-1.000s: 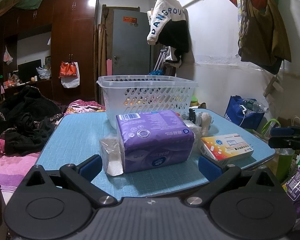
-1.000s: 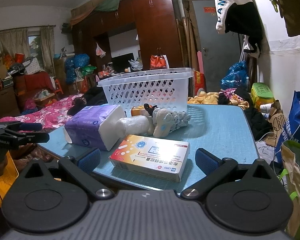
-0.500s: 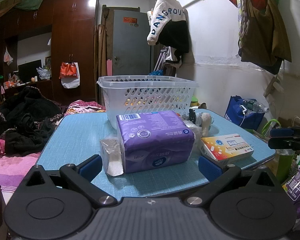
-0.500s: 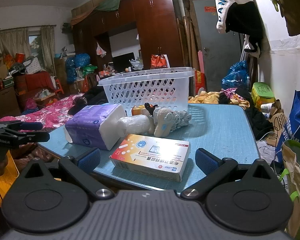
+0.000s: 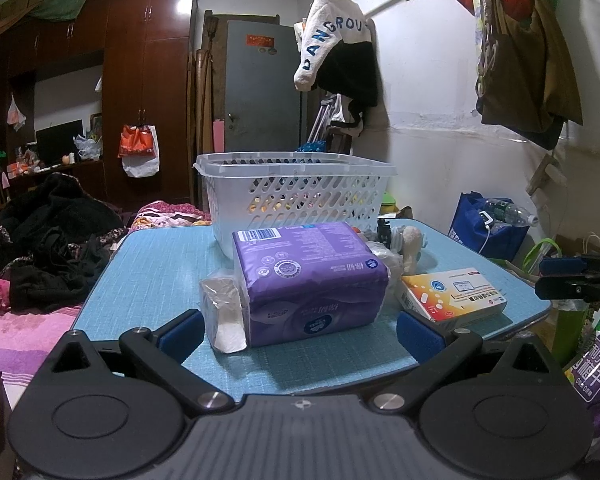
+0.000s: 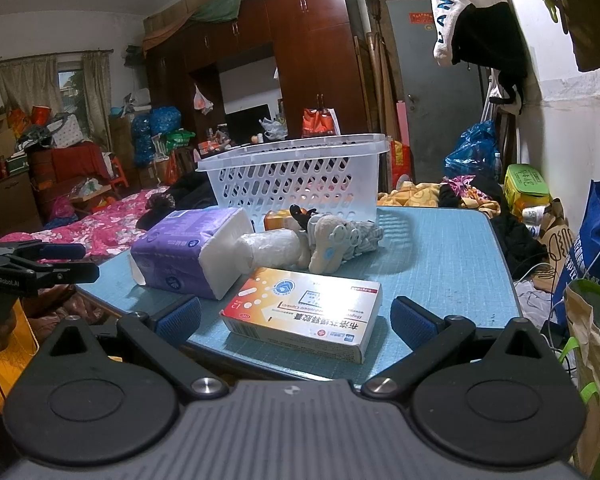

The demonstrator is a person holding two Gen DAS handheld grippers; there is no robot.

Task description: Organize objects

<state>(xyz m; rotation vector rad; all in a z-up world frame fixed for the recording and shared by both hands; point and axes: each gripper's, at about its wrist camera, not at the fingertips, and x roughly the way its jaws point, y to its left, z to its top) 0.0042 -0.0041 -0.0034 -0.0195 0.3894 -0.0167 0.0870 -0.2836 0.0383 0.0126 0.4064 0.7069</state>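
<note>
Both claws hang released and empty at the near edge of the blue table (image 5: 156,272). The left gripper (image 5: 298,330) has its jaws spread wide on either side of the purple tissue pack (image 5: 308,280), which fills the centre of the left wrist view. The right gripper (image 6: 296,318) is just as wide apart around the medicine box (image 6: 304,312), low in the centre of the right wrist view. Neither touches anything yet.

The trouble I see coming is the medicine box. It lies close to the table's near edge, so a claw pushing in low could nudge it over the side instead of catching it. The tissue pack is soft and bulky; a pinch across it may just squash the wrapping and let it sag or slip. A small clear packet (image 5: 222,314) leans against the pack's left end and could get swept along or knocked over.

The white basket (image 5: 296,196) stands at the far side, upper centre of both views, with the plush toy (image 6: 332,240) and a wrapped roll (image 6: 270,246) lying just before it.

The tissue pack's long axis runs across the left wrist view, barcode end toward the basket. In the right wrist view the box's long axis runs from lower right to upper left, one corner pointing at the claw.
</note>
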